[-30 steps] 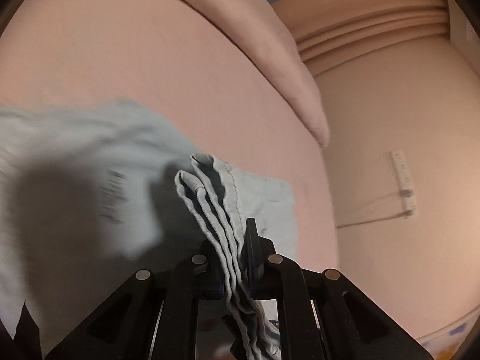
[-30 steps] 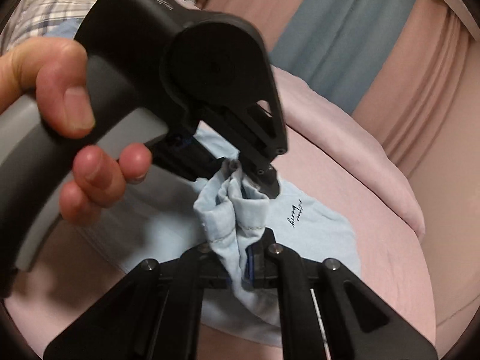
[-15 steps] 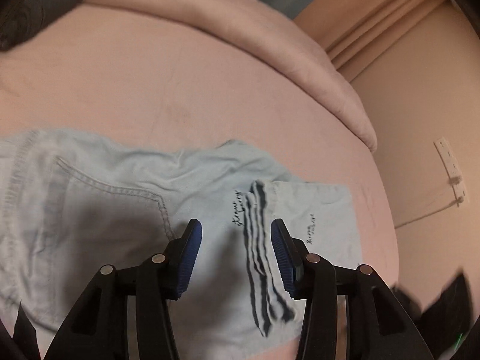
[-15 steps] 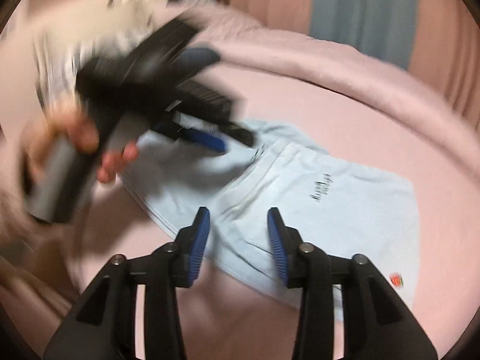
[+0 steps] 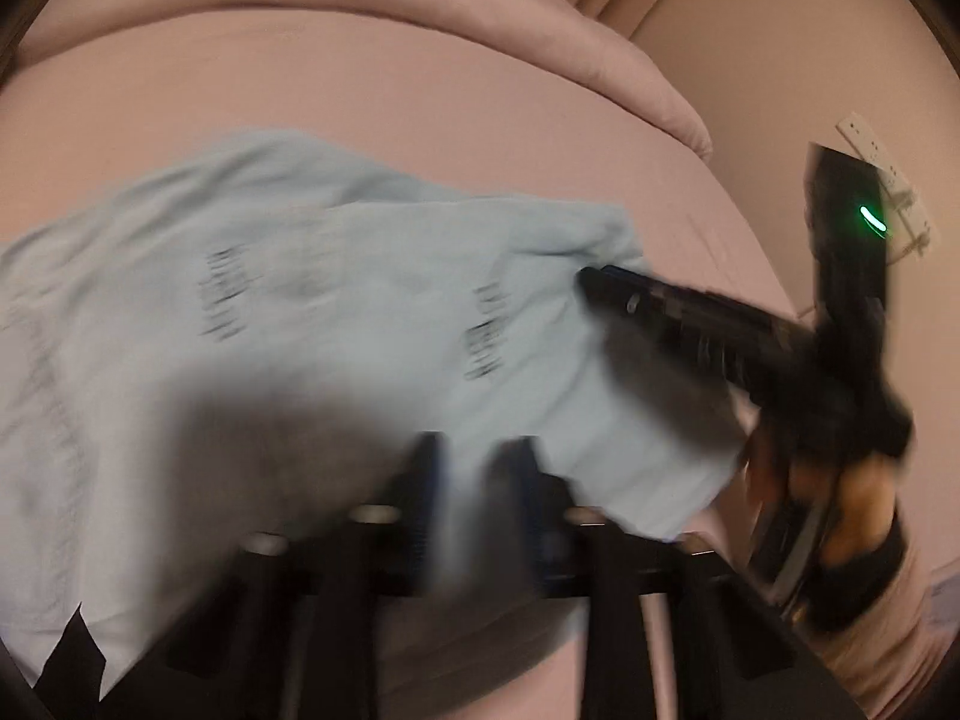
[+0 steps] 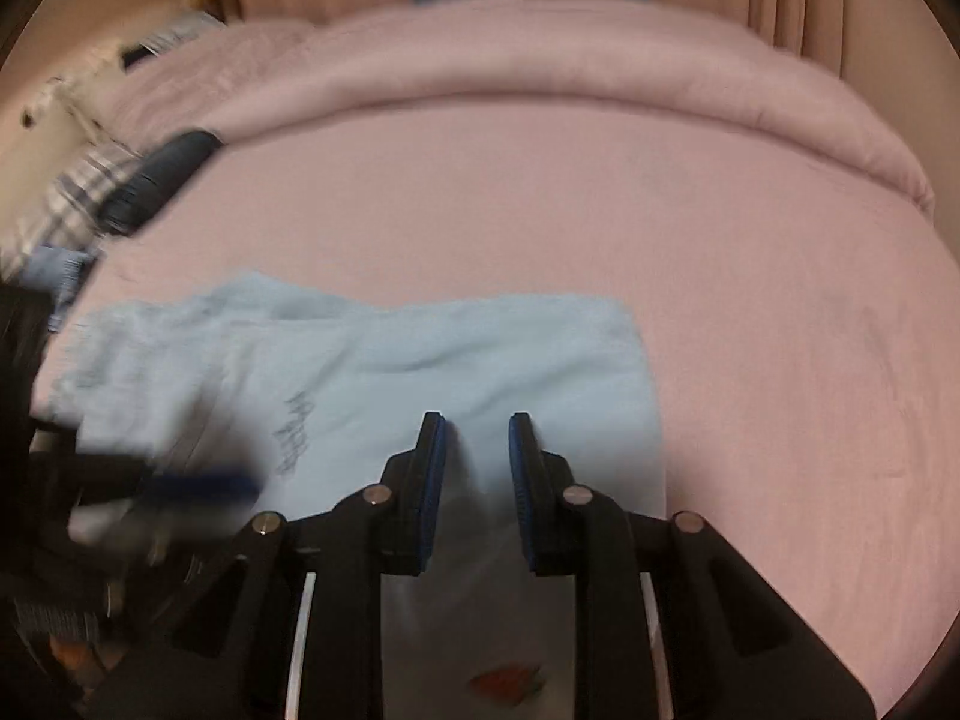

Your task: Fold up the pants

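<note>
The light blue pants point(image 5: 336, 312) lie folded on the pink bed, with dark script print on the cloth. In the right wrist view the pants point(image 6: 456, 354) lie spread in front of my right gripper point(image 6: 477, 426), which is open and empty just above the near edge. My left gripper point(image 5: 474, 456) is blurred, open and empty over the cloth. The right gripper also shows in the left wrist view point(image 5: 606, 285), its tip over the pants' right end. The left gripper shows blurred at the left in the right wrist view point(image 6: 198, 483).
A rolled pink duvet point(image 6: 540, 60) runs along the far side of the bed point(image 6: 780, 360). Plaid cloth and a dark object point(image 6: 156, 180) lie at the far left. A wall with a power strip point(image 5: 882, 180) stands to the right.
Both grippers let go of the bunched pants and opened. The pants now lie flat on the bed. The right gripper has swung to the pants' right end; the left is moving.
</note>
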### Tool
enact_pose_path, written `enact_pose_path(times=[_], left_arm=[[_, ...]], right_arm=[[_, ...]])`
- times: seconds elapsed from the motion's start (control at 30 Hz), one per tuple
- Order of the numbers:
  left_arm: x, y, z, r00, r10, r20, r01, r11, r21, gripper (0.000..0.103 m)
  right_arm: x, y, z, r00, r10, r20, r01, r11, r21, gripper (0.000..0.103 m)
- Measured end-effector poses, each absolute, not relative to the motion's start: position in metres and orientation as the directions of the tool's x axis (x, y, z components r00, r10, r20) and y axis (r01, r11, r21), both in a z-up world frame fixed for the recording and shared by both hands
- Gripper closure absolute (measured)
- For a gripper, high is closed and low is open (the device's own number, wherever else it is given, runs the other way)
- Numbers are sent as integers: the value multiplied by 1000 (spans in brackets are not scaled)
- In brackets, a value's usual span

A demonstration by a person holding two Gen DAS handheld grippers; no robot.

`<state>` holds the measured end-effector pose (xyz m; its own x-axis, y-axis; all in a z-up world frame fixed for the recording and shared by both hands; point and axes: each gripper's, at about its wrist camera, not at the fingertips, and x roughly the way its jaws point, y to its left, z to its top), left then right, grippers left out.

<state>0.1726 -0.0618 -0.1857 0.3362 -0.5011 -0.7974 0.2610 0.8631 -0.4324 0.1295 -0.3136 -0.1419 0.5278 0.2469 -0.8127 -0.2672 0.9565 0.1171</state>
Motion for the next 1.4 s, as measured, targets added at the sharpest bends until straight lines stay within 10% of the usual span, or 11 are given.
enact_pose_path(times=[0.2,0.53,0.8,0.87,0.93,1.0,1.23,1.4], left_arm=[[158,-9,-198,298,-629,-718,144,773,-618,97],[144,-24,-190,349,-562,-750,161,824,-543,97],[143,-60,-180,373,-512,-774,191,859,-476,96],[139,-66,-173,379,-507,-775,205,862,-464,83],[132,-74,-163,406,-499,-765,229,866,-444,42],[125,-83,-157,455,-452,-767,233,892,-387,23],[130,-81,-149,510,-376,-774,203,927,-316,23],[159,-82,-175,491,-280,-825,169,960,-225,23]], right_arm=[[154,-324,-146,519,194,-832,-136,980,144,85],[133,-179,-136,355,405,-843,-536,827,172,83],[163,-165,-136,362,373,-854,-484,858,170,72],[152,-187,-116,411,401,-819,-458,867,195,63],[136,-213,-103,449,420,-789,-424,877,226,55],[115,-243,-97,493,388,-779,-386,900,204,55],[68,-318,-99,552,280,-786,-285,948,138,57],[50,-337,-140,480,236,-845,-228,964,139,76]])
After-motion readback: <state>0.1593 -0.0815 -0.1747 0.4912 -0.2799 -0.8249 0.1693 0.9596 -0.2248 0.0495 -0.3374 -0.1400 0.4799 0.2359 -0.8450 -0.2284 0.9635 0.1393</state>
